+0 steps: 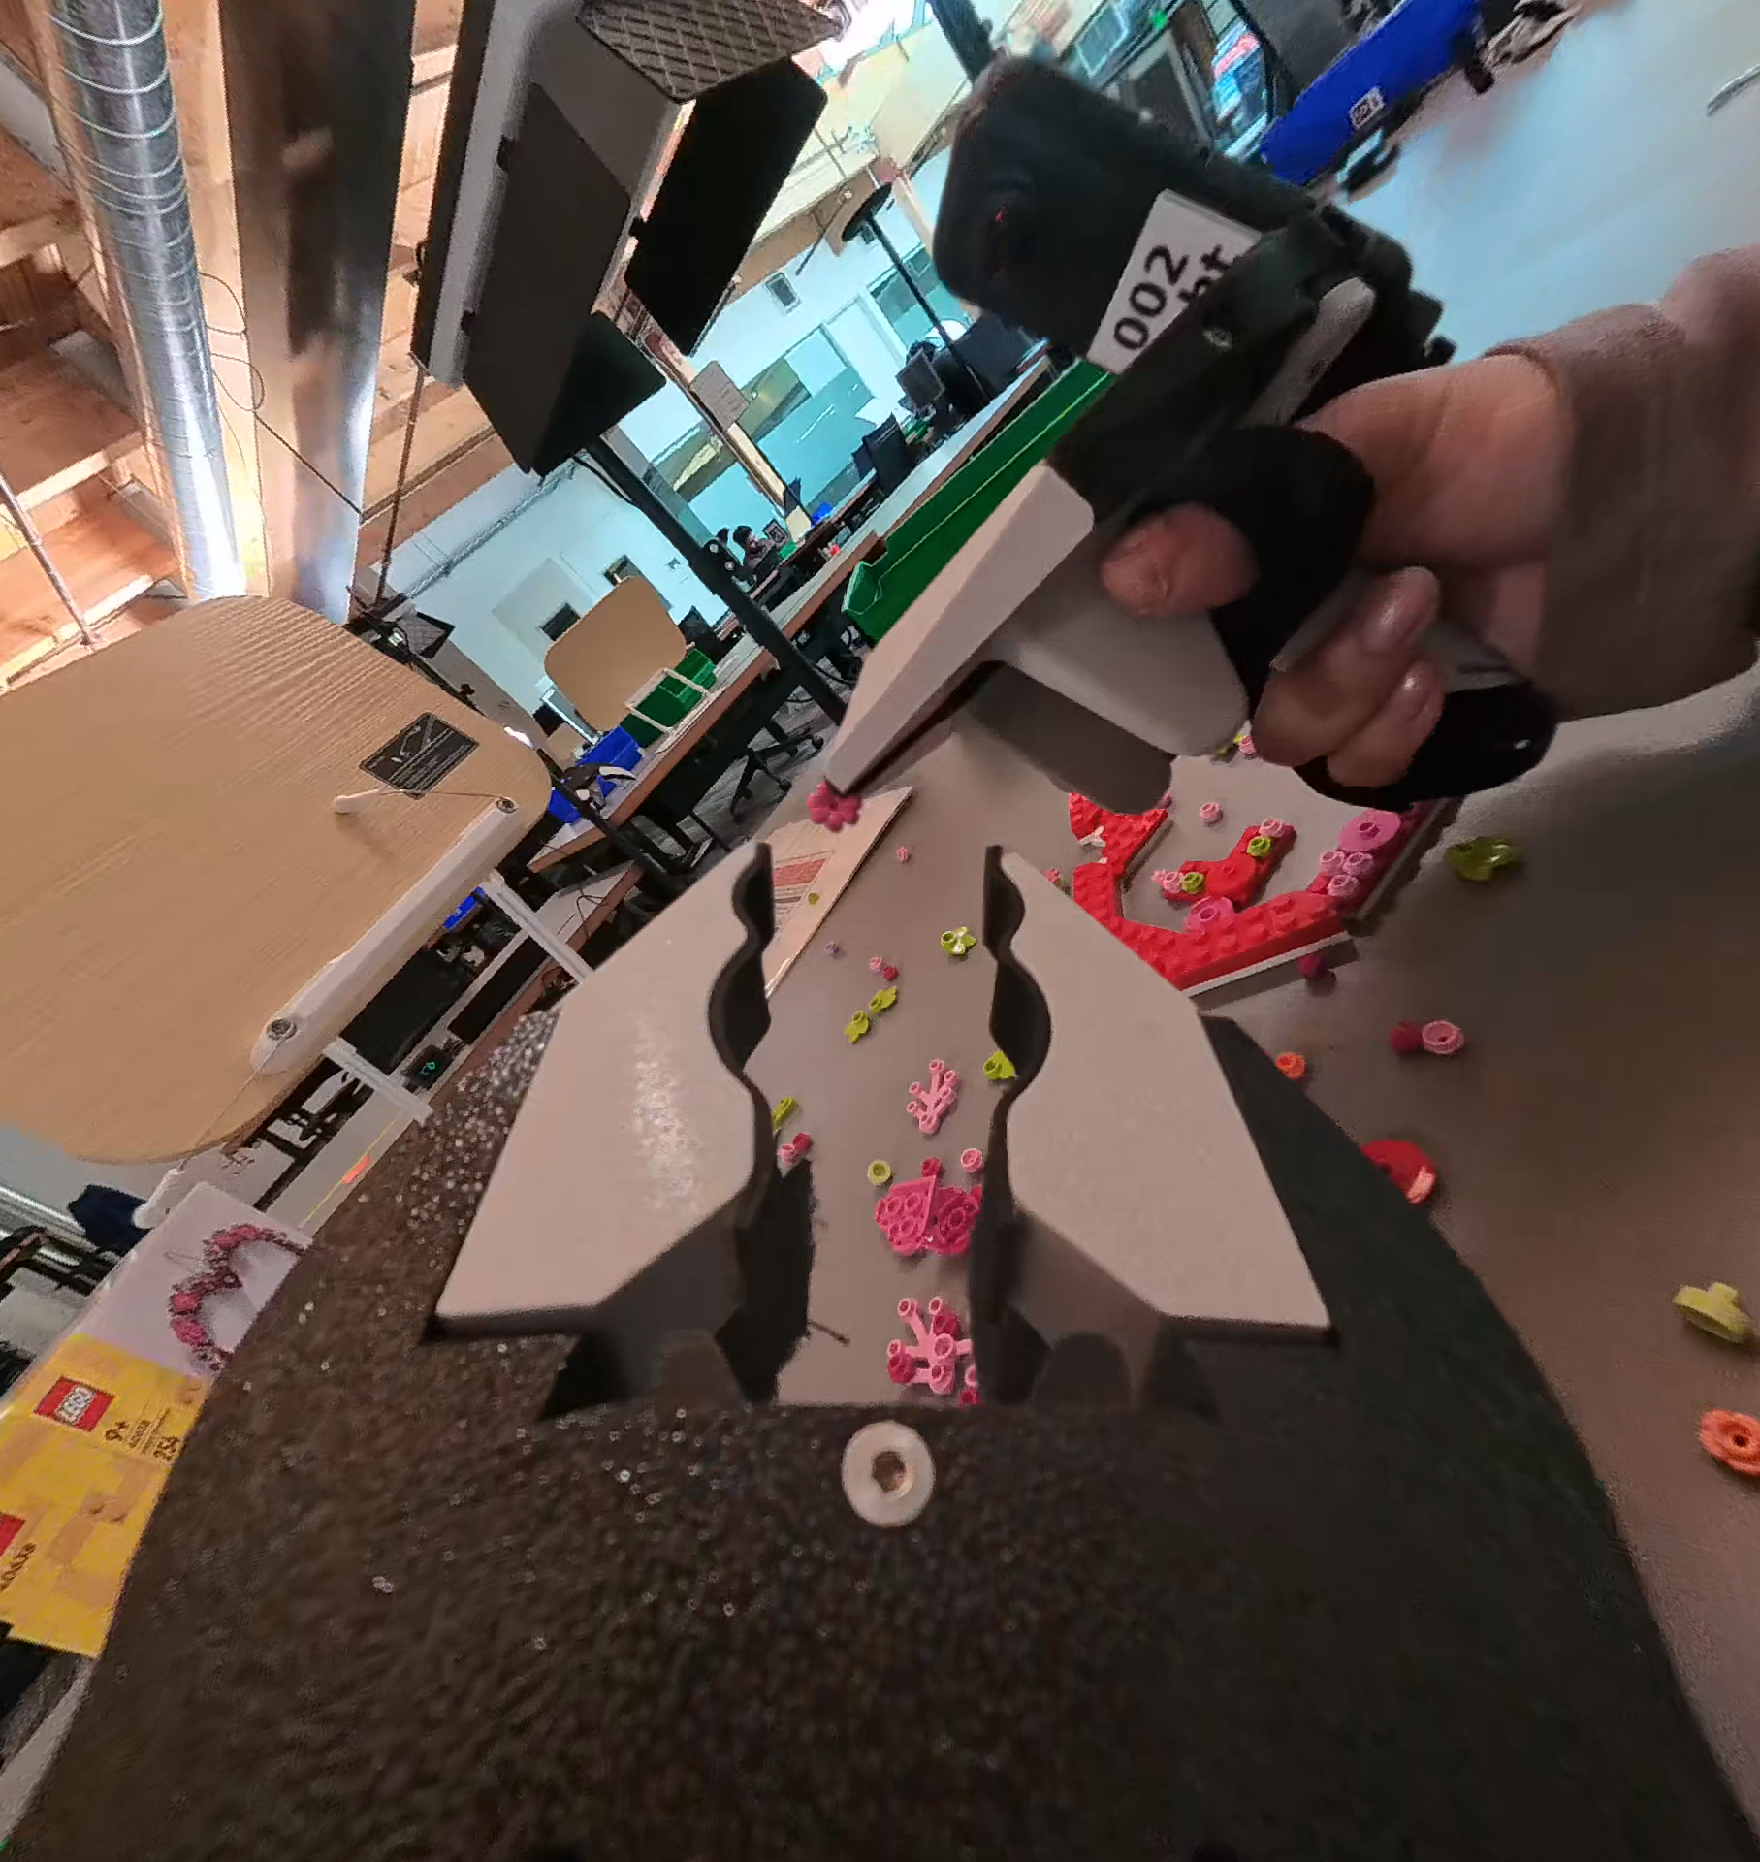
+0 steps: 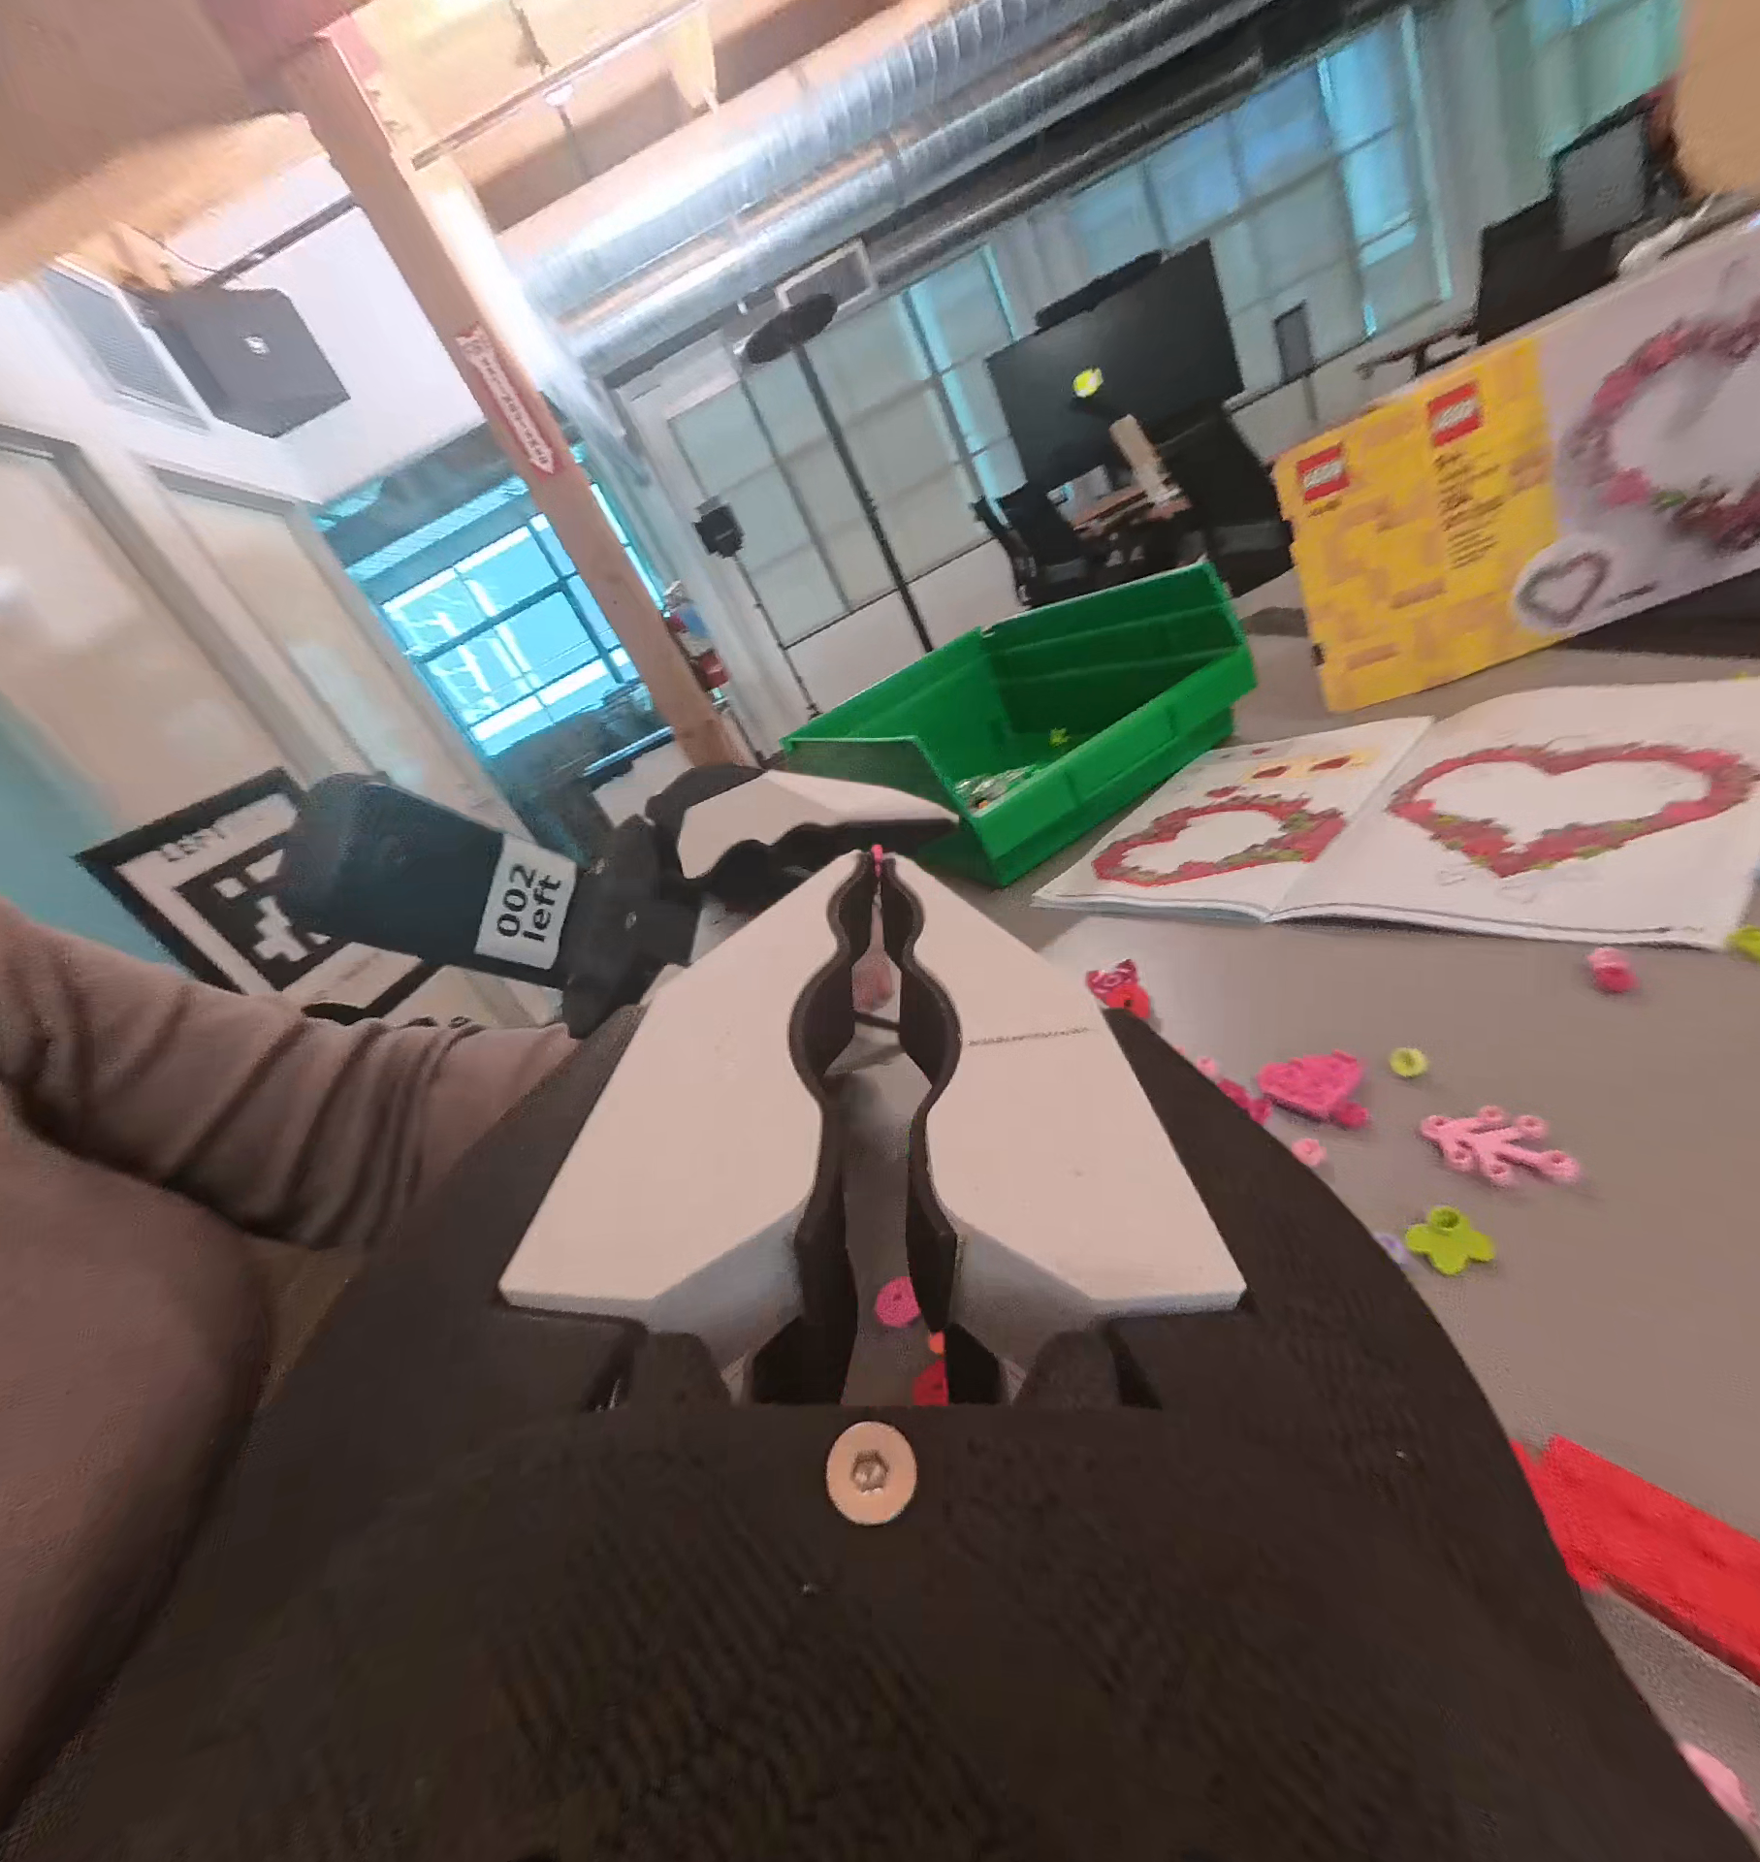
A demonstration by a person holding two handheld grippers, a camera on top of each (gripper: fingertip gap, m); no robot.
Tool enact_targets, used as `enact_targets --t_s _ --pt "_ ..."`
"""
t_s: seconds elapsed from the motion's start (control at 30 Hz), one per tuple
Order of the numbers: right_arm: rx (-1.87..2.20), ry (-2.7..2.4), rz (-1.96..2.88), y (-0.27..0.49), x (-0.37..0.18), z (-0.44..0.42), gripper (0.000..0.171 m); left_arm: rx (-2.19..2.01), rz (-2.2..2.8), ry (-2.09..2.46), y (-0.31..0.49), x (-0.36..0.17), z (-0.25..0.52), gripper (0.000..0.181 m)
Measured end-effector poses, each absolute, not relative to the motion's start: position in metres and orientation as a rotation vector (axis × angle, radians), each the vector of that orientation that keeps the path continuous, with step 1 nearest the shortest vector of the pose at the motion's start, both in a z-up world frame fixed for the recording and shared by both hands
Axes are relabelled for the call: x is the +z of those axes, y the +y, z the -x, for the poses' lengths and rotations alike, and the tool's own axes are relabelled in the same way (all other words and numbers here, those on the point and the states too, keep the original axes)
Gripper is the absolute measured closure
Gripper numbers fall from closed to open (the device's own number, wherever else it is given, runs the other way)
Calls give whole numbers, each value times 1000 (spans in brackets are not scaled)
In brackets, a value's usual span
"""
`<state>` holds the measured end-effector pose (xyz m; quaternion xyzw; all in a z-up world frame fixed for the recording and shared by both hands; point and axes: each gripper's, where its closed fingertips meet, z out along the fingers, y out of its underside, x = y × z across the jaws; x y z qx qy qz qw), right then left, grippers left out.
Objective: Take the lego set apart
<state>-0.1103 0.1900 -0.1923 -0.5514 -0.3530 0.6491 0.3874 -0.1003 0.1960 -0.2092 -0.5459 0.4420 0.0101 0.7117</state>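
Right wrist view: right gripper (image 2: 878, 865) fingers pinch a pink flower piece (image 2: 875, 857); left gripper (image 1: 881, 887) fingers wide

— Bright, even daylight, coming through the windows (image 2: 513, 625) at the back; pale, washed-out glass.
— Soft shadows only; a faint sheen on the left gripper (image 1: 881, 1008) fingers (image 1: 644, 1088).
— Strong wide-angle bending toward every edge; tilted horizon.
— Motion smear on the box (image 2: 1561, 504) and ceiling duct (image 2: 855, 181); sharp close up, hazy far off.
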Motion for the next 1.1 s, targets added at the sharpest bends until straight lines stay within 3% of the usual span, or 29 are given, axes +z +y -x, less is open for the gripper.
enact_targets --t_s 0.23,0.47,0.57,0.73,0.97,1.1 --pt "1758 -899 1458 183 -201 116 171 39 1171 982 191 -205 100 170" --pt "1752 -834 1469 190 -199 116 171 88 1172 982 194 -205 104 174" --pt "1681 -728 1419 206 -186 104 157 78 1202 964 199 -207 109 175" --pt "1219 -489 1286 250 -157 47 148 6 1281 849 212 -204 135 175" --pt "667 -374 1046 255 -113 -21 149 95 1442 430 222 -137 263 174" --pt "634 -400 1010 250 -109 -21 150 75 1887 163 236 -156 367 174"
